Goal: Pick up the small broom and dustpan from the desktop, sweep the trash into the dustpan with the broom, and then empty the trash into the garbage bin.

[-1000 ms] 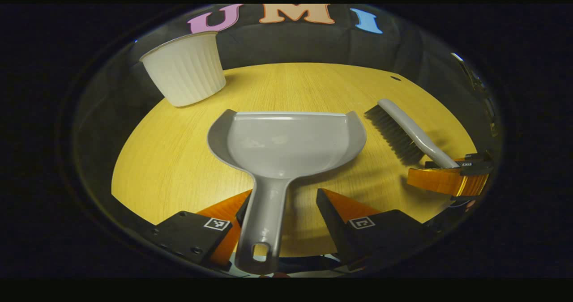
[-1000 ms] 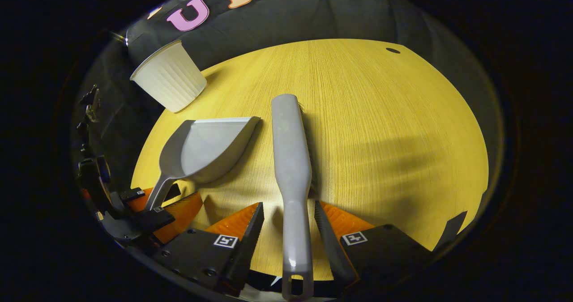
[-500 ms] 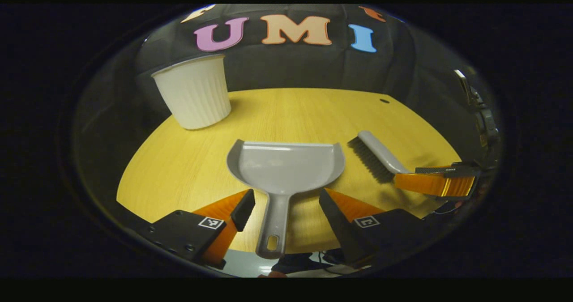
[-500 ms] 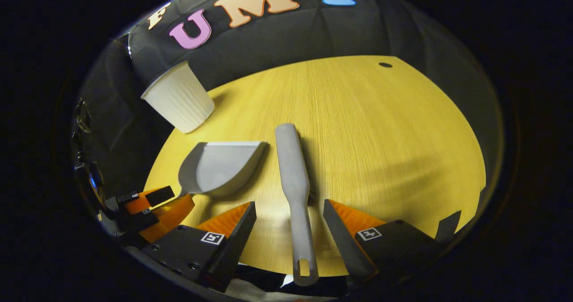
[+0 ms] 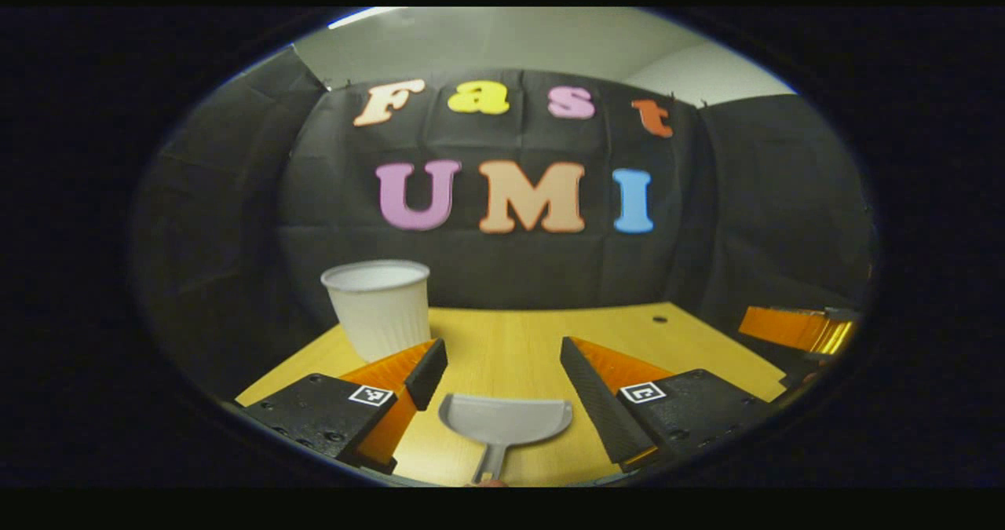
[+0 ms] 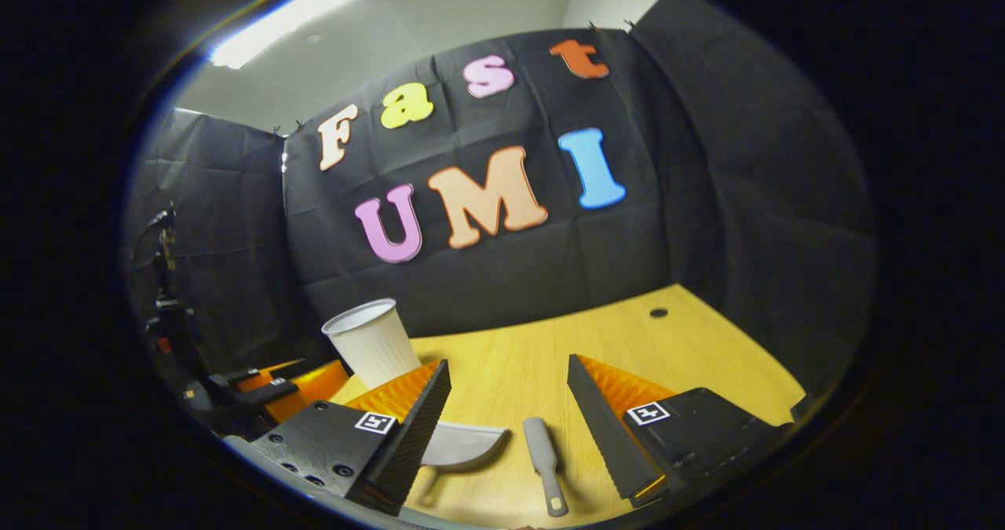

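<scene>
Both my jaws gape wide and hold nothing above the desk point(image 5: 502, 334), where dustpan point(image 5: 506, 418), broom point(image 6: 542, 455) and bin point(image 5: 380, 306) sit

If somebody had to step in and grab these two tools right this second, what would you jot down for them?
Left gripper: open, holding nothing, raised above the dustpan.
Right gripper: open, holding nothing, above the broom.
Things: dustpan and broom lie side by side on the wooden desktop, handles toward the grippers. The white ribbed bin stands upright at the back left of the desktop.
Trash: I cannot make out any on the desktop.
Done: nothing is in hand now.
Left: pick up both tools, sweep into the dustpan, tip it into the bin.
</scene>
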### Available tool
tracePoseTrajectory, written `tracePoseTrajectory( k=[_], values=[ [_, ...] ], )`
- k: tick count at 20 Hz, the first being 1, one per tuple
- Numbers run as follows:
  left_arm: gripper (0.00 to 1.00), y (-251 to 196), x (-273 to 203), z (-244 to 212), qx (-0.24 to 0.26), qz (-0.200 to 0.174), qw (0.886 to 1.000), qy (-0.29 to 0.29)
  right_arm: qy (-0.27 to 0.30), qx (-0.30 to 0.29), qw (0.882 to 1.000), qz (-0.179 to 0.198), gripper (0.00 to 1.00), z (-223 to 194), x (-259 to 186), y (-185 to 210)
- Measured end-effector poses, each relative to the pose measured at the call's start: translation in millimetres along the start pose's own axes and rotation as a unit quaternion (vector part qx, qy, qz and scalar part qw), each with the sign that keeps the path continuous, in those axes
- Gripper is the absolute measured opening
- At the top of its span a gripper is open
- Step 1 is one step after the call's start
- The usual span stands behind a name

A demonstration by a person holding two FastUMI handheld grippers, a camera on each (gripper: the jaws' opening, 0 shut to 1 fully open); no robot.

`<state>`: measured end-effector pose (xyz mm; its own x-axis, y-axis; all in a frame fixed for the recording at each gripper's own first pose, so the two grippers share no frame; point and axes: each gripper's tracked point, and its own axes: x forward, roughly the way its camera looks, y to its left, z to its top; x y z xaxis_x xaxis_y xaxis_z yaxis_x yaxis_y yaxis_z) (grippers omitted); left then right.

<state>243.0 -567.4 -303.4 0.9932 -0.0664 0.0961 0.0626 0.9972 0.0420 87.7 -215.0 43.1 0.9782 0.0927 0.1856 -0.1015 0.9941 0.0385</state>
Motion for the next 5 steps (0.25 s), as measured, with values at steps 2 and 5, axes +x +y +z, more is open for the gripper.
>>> tracePoseTrajectory(
  k=[2,5],
  values=[
    [0.88,5,-5,17,0.035,0.010,0.999,-0.039,-0.027,-0.016,0.999,0.008,0.90,16,-11,12],
    [0.88,3,-5,18,0.058,-0.001,0.998,-0.039,-0.034,-0.006,0.999,0.014,0.90,18,-11,23]
  ],
)
